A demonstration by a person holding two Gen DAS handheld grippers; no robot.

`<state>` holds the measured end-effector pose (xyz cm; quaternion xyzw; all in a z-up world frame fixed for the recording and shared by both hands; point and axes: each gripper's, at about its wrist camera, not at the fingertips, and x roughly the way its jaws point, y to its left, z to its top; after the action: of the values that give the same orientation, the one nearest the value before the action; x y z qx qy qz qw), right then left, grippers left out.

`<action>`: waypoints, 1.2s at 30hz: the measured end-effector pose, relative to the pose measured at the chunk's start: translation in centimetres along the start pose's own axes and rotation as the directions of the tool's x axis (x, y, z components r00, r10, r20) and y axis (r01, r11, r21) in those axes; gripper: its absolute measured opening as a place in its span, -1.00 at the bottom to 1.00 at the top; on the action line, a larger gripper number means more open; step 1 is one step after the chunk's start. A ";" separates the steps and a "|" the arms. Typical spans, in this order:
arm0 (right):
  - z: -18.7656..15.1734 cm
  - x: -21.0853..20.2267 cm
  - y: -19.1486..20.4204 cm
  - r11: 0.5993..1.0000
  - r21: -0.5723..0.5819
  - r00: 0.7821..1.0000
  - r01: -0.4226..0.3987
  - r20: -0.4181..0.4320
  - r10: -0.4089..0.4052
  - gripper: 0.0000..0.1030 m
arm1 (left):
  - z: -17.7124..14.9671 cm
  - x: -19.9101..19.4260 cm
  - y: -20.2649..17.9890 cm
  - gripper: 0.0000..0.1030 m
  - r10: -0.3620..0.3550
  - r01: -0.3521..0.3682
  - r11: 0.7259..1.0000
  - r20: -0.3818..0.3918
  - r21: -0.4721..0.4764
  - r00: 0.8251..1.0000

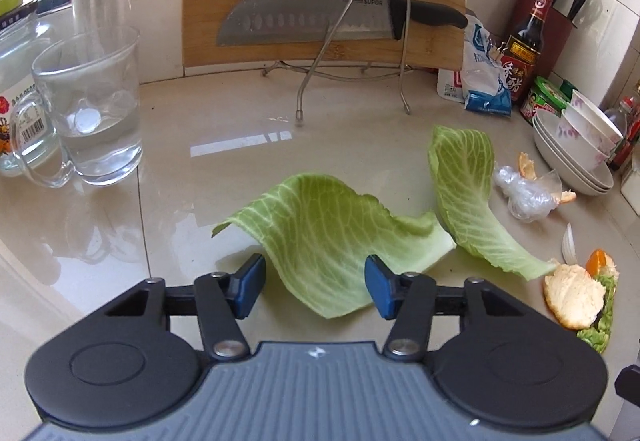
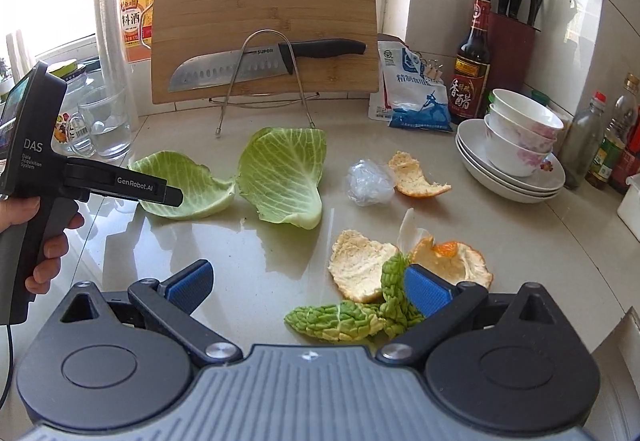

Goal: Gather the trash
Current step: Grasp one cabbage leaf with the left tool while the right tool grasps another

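Note:
Trash lies scattered on the pale counter (image 1: 224, 177). A flat cabbage leaf (image 1: 320, 241) has its near edge between the blue pads of my left gripper (image 1: 315, 286), which stands open around it. From the right wrist view, that gripper (image 2: 160, 193) hovers over the same leaf (image 2: 180, 177). A second cabbage leaf (image 2: 280, 177) lies beside it. My right gripper (image 2: 310, 287) is wide open; a crinkled green leaf (image 2: 340, 317) lies between its pads, against the right one. Orange peels (image 2: 360, 265) and a plastic wad (image 2: 366, 181) lie beyond.
A cutting board (image 2: 264, 1) on a wire rack holds a knife (image 2: 240, 67) at the back. A glass mug (image 1: 96, 113) stands left. Stacked bowls (image 2: 516, 145), bottles (image 2: 474, 57), a salt bag (image 2: 416, 93) and a knife block (image 2: 512, 49) crowd the right. A hand (image 2: 48, 249) grips the left handle.

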<state>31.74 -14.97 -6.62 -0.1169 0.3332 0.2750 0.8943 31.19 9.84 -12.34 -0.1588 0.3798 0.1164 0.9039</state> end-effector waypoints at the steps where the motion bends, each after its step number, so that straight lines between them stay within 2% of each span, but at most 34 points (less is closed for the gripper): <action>1: 0.3 0.5 0.0 1.000 -0.008 1.000 -0.003 -0.001 0.003 1.00 | 0.2 0.2 0.0 -0.06 -0.003 0.003 1.000 0.001 -0.003 1.000; 4: 0.9 1.8 0.2 1.000 -0.029 1.000 -0.012 -0.003 0.012 0.99 | 0.5 0.5 0.0 -0.28 -0.012 0.012 1.000 0.003 -0.014 1.000; 6: 1.3 2.5 0.3 0.999 -0.042 1.000 -0.020 -0.007 0.020 0.99 | 0.7 0.5 0.2 -0.57 -0.021 0.021 0.999 0.007 -0.030 1.000; 9: 1.8 3.6 0.6 0.998 -0.058 0.999 -0.033 -0.007 0.032 0.97 | 0.9 0.2 0.4 -0.87 -0.028 0.028 0.999 0.012 -0.046 1.000; 13: 2.5 4.9 1.1 0.995 -0.087 0.999 -0.045 -0.003 0.045 0.93 | 1.3 -0.5 0.3 -0.94 -0.017 0.017 1.000 0.034 -0.017 0.999; 18: 3.4 7.1 2.4 0.986 -0.157 0.999 -0.050 -0.013 0.048 0.67 | 1.9 -1.1 0.5 -0.95 -0.024 0.025 0.999 0.046 -0.023 0.999; 22: 3.9 8.7 3.4 0.974 -0.220 0.999 -0.051 -0.024 0.047 0.54 | 2.0 -1.4 0.3 -0.95 -0.023 0.023 1.000 0.047 -0.012 0.999; 30: 4.8 11.8 4.2 0.955 -0.292 0.998 -0.052 -0.059 0.036 0.03 | 2.2 -1.7 0.7 -0.95 -0.013 0.014 1.000 0.030 -0.015 0.999; 36: 4.1 11.5 4.5 0.932 -0.362 0.998 -0.020 -0.060 -0.002 -0.01 | 2.4 -1.9 0.8 -0.95 -0.026 0.027 0.999 0.027 -0.018 0.999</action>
<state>38.54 -4.95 -11.23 -0.2862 0.3037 0.3322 0.8459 31.14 11.29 -9.52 -0.1703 0.3643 0.1100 0.9089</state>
